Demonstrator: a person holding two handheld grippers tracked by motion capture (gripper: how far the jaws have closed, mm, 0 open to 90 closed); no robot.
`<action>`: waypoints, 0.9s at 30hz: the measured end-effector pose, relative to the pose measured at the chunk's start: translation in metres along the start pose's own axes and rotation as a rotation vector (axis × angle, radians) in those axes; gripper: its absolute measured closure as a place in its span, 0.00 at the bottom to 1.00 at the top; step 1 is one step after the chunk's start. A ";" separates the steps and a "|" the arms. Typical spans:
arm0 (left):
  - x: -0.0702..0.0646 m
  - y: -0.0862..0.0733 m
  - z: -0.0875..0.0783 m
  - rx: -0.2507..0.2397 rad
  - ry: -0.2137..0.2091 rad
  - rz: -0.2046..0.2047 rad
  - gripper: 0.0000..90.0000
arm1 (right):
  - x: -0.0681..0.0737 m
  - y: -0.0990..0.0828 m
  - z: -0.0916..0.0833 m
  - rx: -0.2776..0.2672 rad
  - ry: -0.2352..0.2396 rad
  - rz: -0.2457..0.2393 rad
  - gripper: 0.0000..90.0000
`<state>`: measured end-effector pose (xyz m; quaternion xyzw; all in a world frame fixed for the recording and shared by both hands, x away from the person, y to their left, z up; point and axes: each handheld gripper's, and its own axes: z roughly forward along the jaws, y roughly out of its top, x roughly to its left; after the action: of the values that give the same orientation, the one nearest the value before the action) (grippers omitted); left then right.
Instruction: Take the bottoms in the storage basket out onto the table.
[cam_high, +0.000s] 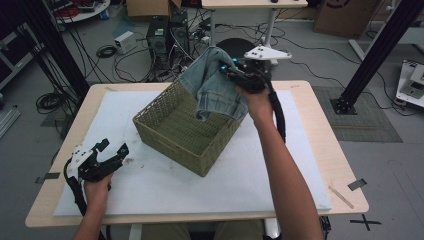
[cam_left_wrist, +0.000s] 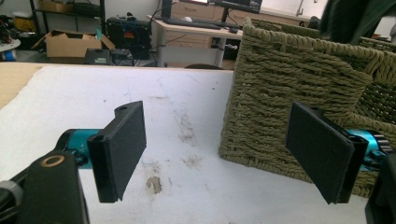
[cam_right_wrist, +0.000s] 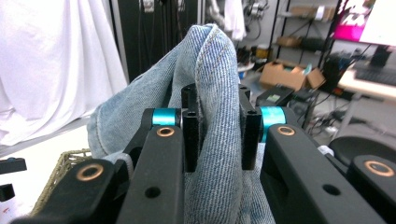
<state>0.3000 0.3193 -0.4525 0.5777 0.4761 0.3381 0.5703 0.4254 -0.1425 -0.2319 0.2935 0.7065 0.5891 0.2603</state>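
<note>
The right gripper (cam_high: 227, 67) clamps a bunched fold of the jeans (cam_high: 215, 82) and holds them in the air over the far corner of the basket (cam_high: 172, 132), near the desk's (cam_high: 320, 140) far edge. The denim hangs with its long axis roughly vertical: the gripped fold is at the top and the loose end points down, dipping just inside the basket's far rim. In the right gripper view the fold (cam_right_wrist: 217, 93) stands upright between the two jaws, which press on it from both sides, and the cloth rises above them in a rounded ridge; the lower part is cut off by the frame and by the gripper's own arms. How the garment is laid out, waist or leg, cannot be made out from the crumpled cloth. The basket sits skewed on the white pad (cam_high: 150, 185), one corner pointing toward the desk's near edge. The left gripper (cam_high: 112, 150) rests near the desk's near left corner, jaws spread wide with nothing between them; in the left gripper view its pads (cam_left_wrist: 123, 144) frame bare, stained pad and the woven wall (cam_left_wrist: 289, 84) of the basket just beside the right one. No brand, label or legible writing shows on the jeans or basket; a dark cloth at the top right of that view is cut off by the edge.
</note>
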 end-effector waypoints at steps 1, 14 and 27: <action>0.000 0.000 0.000 -0.001 0.001 0.001 0.23 | -0.001 0.002 -0.009 -0.013 -0.006 -0.001 0.86; -0.001 0.000 0.000 0.002 0.003 0.010 0.23 | -0.025 -0.013 -0.105 -0.074 -0.080 0.002 0.86; -0.002 0.000 0.000 0.002 0.008 0.020 0.23 | -0.049 -0.115 -0.145 0.071 -0.178 0.109 0.85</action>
<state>0.2995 0.3175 -0.4524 0.5817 0.4728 0.3455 0.5645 0.3431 -0.2921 -0.3193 0.3916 0.6839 0.5487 0.2789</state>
